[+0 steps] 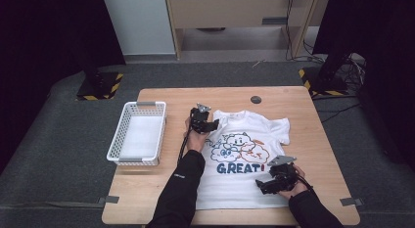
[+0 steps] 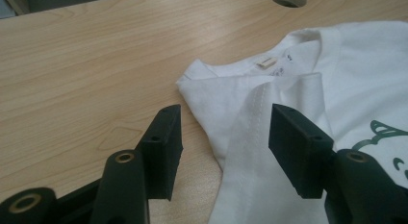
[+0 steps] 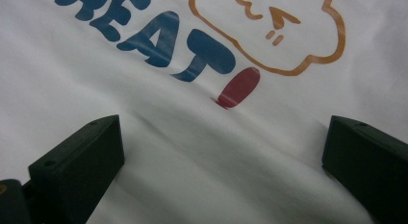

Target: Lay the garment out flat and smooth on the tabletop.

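The wooden worktop (image 1: 161,198) has bare wood along its far edge, down its right side, and in a strip between basket and shirt, so there is free room on all sides of the cloth. A round hole (image 1: 256,99) sits near the far edge.

A white T-shirt (image 1: 235,181) lies spread flat, printed side up, in the middle-right of the worktop, collar toward the far edge and hem close to the near edge. Its left sleeve is folded in over the body; the right sleeve lies out flat. The print shows cartoon clouds above the word "GREAT!".

The white plastic basket (image 1: 120,135) stands at the worktop's left edge, its near corner slightly overhanging; a flat white layer shows at its bottom.

The right gripper (image 1: 264,185) rests low over the shirt's lower right part, just below the print. Its fingers (image 3: 77,161) stand wide apart, released, with smooth cloth between them and nothing pinched.

The left gripper (image 1: 215,124) is at the shirt's left shoulder. Its fingers (image 2: 163,147) are about half spread and clasp nothing: the folded sleeve edge lies between them, untouched by either one, one finger over wood, the other over cloth.
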`<state>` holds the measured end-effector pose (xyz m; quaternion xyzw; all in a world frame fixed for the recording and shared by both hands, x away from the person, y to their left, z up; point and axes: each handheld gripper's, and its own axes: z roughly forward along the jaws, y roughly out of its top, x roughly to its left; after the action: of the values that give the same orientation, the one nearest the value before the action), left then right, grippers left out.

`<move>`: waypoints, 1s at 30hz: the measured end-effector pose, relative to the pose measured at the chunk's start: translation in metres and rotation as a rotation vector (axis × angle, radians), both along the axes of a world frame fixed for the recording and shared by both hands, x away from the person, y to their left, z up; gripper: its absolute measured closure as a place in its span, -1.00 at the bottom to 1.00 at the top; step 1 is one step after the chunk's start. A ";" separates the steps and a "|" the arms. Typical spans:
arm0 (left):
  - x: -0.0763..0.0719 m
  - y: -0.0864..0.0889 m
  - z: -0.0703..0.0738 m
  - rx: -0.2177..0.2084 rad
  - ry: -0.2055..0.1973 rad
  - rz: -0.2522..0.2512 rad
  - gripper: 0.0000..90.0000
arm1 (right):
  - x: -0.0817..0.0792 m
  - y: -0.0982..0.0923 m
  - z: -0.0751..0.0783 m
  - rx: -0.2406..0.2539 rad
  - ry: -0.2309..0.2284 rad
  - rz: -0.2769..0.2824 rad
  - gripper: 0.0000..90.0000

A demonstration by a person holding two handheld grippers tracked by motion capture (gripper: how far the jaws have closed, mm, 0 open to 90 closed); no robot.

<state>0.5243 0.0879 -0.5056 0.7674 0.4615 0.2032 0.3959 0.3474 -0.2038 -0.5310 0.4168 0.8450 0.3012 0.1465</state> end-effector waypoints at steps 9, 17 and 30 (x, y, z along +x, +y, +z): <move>0.005 -0.013 -0.009 0.028 0.014 -0.056 -0.03 | 0.000 0.000 0.000 -0.001 -0.003 0.001 -0.98; 0.006 -0.030 -0.013 0.082 0.018 -0.108 -0.02 | 0.000 0.000 0.000 0.000 -0.004 0.003 -0.98; 0.007 -0.033 -0.020 0.086 0.056 -0.113 0.32 | 0.000 0.000 0.000 -0.001 -0.005 0.004 -0.97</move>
<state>0.5310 0.0553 -0.5260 0.8140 0.4191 0.1785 0.3604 0.3471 -0.2037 -0.5311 0.4142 0.8456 0.3024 0.1482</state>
